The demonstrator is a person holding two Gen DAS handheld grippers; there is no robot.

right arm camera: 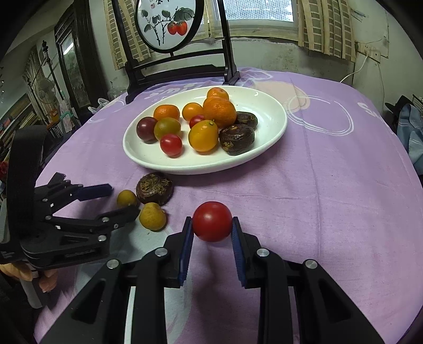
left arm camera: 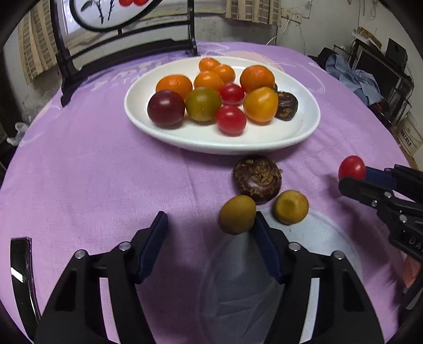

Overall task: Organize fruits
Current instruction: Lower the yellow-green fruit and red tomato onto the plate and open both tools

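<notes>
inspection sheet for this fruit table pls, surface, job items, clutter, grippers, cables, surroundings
surface: purple cloth, rumpled.
job's things: white plate holds oranges, tomatoes, dark fruits; brown fruit and two yellow fruits lie on the cloth.
clutter: nothing seen.
grippers: right gripper shut on red tomato; left gripper open, one finger beside a yellow fruit.
cables: white cable at the wall.
surroundings: painted screen, window, curtains.

Tablecloth: matt purple cloth, soft weave.
Plate: glossy white ceramic.
Red tomato: smooth, shiny skin.
Water chestnut: rough, dark, fibrous.
Pads: ribbed blue.
</notes>
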